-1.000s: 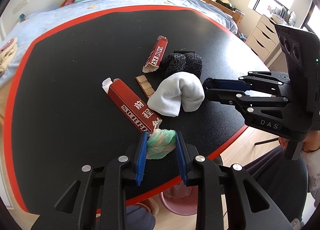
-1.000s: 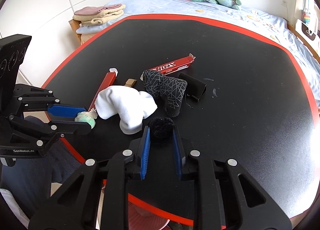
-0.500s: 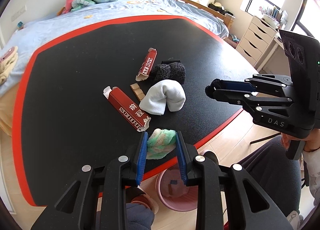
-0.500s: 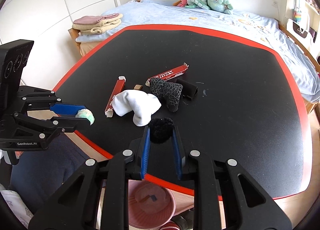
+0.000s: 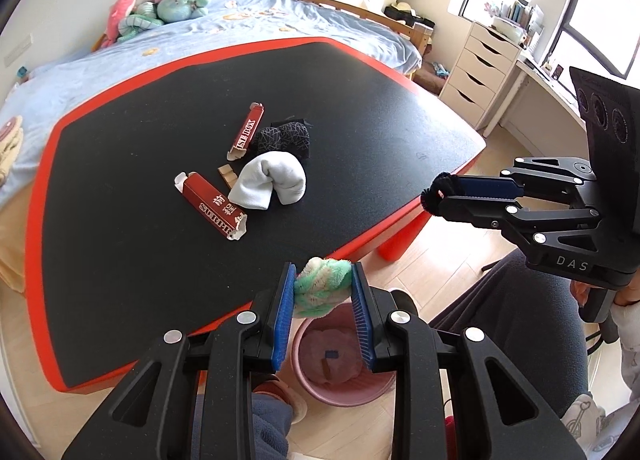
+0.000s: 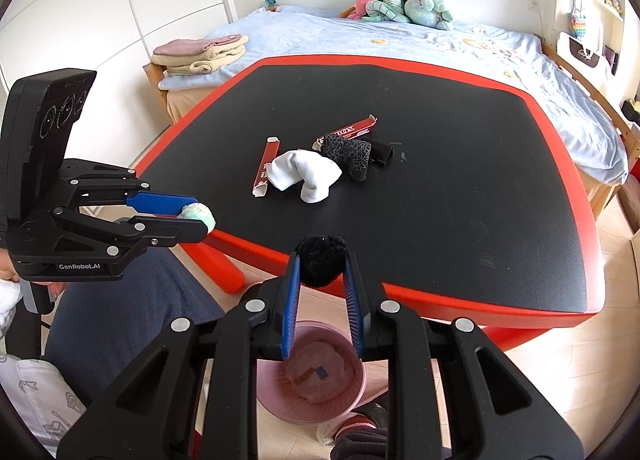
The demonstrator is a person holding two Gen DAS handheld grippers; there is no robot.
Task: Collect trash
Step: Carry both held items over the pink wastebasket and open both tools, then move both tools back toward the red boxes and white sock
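Left gripper (image 5: 323,292) jaws narrow, clamped on green-white fluffy wad (image 5: 322,287); right gripper (image 6: 320,260) jaws nearly closed, pinching black fuzzy ball (image 6: 322,259). Both off table (image 5: 120,260) edge, above pink bin (image 6: 362,388) on floor.

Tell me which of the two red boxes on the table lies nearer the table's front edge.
The longer red box printed SURPRISE, left of the white sock; the other red box lies farther back.
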